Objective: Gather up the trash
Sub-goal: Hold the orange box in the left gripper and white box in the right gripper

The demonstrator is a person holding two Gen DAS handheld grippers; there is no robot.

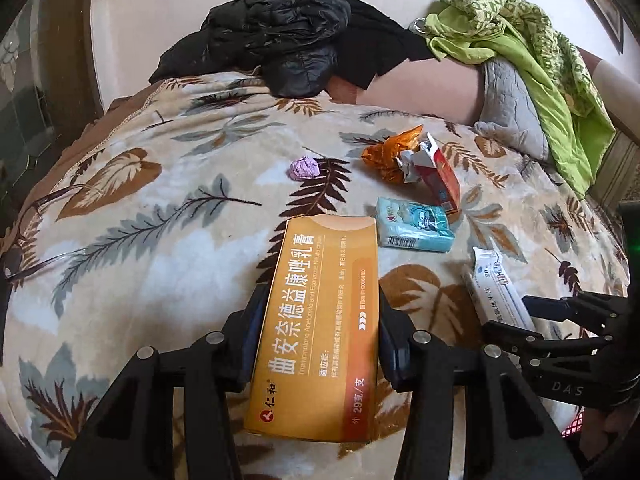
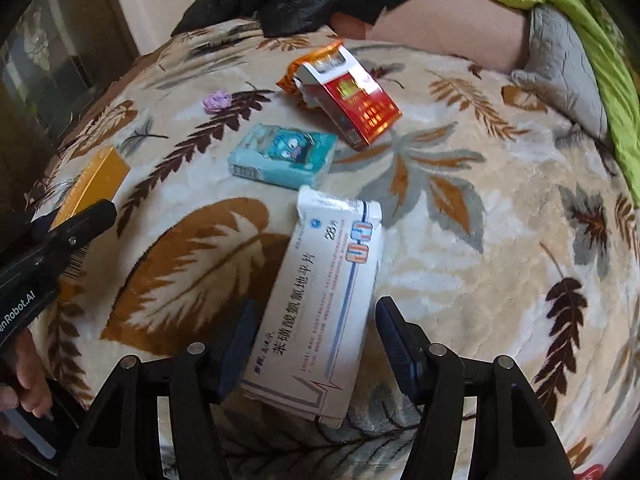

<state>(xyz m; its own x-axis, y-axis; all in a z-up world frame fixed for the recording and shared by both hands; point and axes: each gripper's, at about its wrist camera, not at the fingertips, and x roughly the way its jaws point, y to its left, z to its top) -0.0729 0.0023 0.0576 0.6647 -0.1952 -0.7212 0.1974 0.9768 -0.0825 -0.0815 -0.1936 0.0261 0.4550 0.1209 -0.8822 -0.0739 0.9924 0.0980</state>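
Note:
My left gripper (image 1: 320, 322) is shut on a long orange medicine box (image 1: 320, 280), which runs forward between the pads above the leaf-print blanket (image 1: 160, 240). In the right wrist view my right gripper (image 2: 316, 328) holds a white medicine box (image 2: 324, 280) slightly askew, the pads touching its long sides. Lying loose further back are a teal tissue pack (image 2: 284, 156), an opened red cigarette pack (image 2: 356, 104), a crumpled orange wrapper (image 2: 316, 54) and a small purple wad (image 2: 217, 101). The left gripper (image 2: 72, 236) with the orange box (image 2: 100, 176) shows at the left edge.
A black jacket (image 1: 288, 40) is heaped at the back of the bed. A green cloth (image 1: 520, 40) and a grey pillow (image 1: 508, 108) lie at the back right. Eyeglasses (image 1: 28, 232) rest at the blanket's left edge. A hand (image 2: 24, 372) grips the left tool.

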